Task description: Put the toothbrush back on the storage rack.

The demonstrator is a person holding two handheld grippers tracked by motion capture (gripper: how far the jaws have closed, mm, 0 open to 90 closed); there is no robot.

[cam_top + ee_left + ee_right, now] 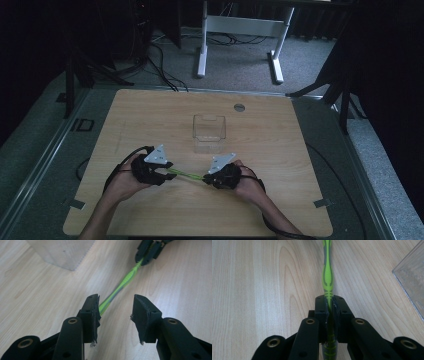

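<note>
A green and grey toothbrush (188, 175) hangs level just above the wooden table (150, 115), between my two grippers. My right gripper (329, 306) is shut on one end of it, and the handle (327, 272) runs straight out from its jaws. In the left gripper view the toothbrush (120, 287) reaches in from the right gripper (148, 251) and ends beside the inner face of one jaw. My left gripper (116, 312) is open, its other jaw well apart from the toothbrush. In the high view the left gripper (169, 173) and right gripper (207, 179) face each other.
A clear plastic box (209, 132) stands upright on the table just beyond the grippers, seen also as a clear box (412, 277) in the right gripper view. A round grommet (239, 107) sits near the table's far edge. A white desk frame (240, 30) stands on the floor behind.
</note>
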